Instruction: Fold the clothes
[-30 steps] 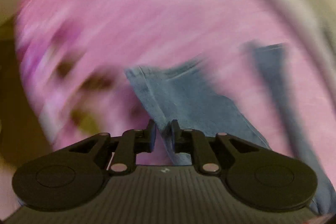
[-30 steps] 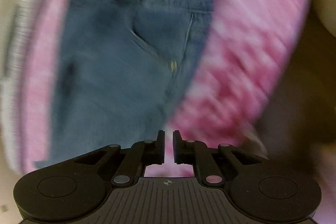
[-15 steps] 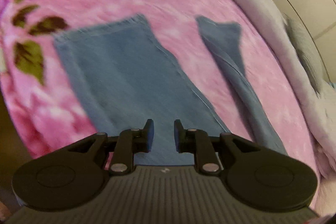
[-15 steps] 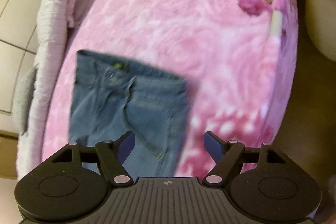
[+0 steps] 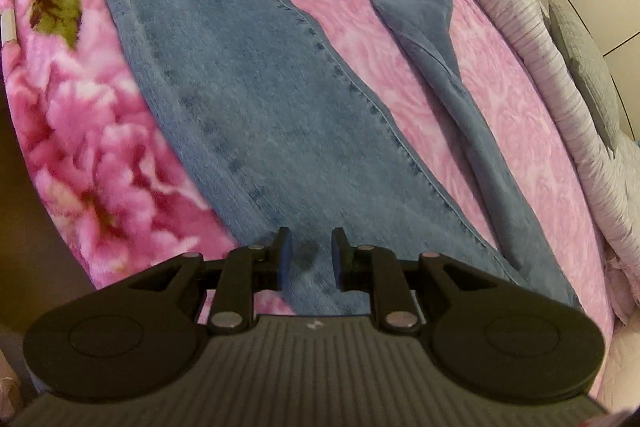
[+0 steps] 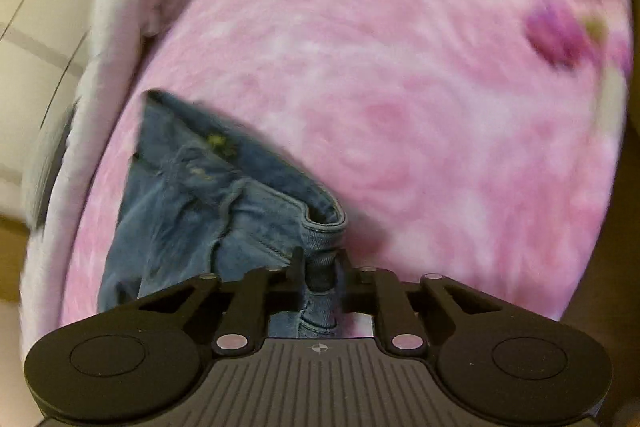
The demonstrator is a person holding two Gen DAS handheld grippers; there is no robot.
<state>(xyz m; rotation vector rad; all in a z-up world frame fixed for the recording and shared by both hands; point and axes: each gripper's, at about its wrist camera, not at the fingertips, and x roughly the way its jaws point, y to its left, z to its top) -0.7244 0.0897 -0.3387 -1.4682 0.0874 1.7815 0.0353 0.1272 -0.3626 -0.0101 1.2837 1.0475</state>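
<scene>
Lying under everything: pink floral blanket (image 5: 100, 155), covering the bed, grey quilt (image 5: 560, 75) bunched along its far edge

Lying flat on the blanket: jeans (image 5: 256, 99), near leg spread smooth with hem toward the far side, other leg (image 5: 460, 99) twisted into a narrow strip, well apart from the first. Waistband (image 6: 320, 223) sitting at the near side in the right view, corner lifting slightly off the blanket

Hovering over the thigh of the flat leg: left gripper (image 5: 307, 259), jaws partly spread, nothing between them, denim only showing below the gap. Half a second ago spread much the same; a second ago nearly pressed together

Closing on the waistband corner: right gripper (image 6: 319, 267), jaws pinching a fold of denim between the pads. Half a second ago standing wide with nothing held; now narrowing onto cloth

Meaning for the task, as judgement: right grip on the waist just being taken, left side not yet holding anything, fold itself not begun. Twisted leg likely needing straightening before any lengthwise fold, otherwise bunching inside
</scene>
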